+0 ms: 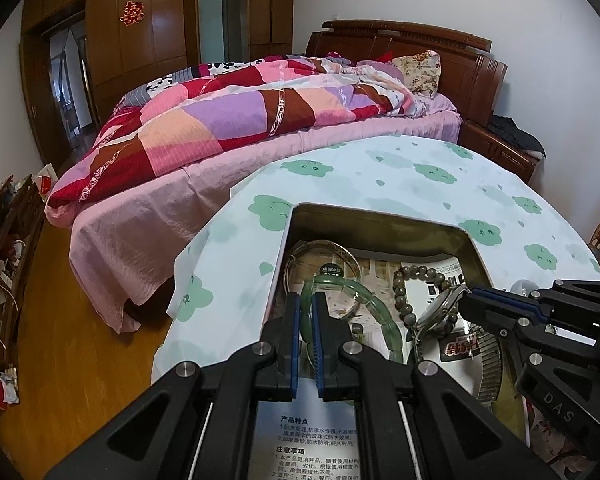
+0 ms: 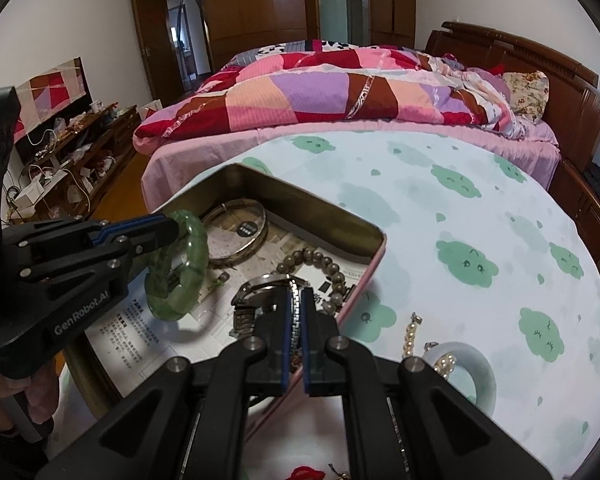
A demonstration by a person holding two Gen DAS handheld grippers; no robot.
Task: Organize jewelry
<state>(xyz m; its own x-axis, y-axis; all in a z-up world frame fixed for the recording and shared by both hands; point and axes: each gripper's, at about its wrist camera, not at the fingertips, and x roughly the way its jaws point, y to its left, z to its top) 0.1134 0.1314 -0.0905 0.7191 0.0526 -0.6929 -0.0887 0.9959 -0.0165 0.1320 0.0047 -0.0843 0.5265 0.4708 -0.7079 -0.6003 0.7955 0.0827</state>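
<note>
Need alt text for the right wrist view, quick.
Right gripper is shut on a metal watch's band over an open tin. At left, the left gripper holds a green jade bangle above it. A pearl strand lies outside on the cloud-print tablecloth.

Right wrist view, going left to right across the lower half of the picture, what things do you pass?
Left gripper → green jade bangle clamped in it → wristwatch, its band between the right gripper fingers → pearl strand on the tablecloth → pale bangle.
</note>
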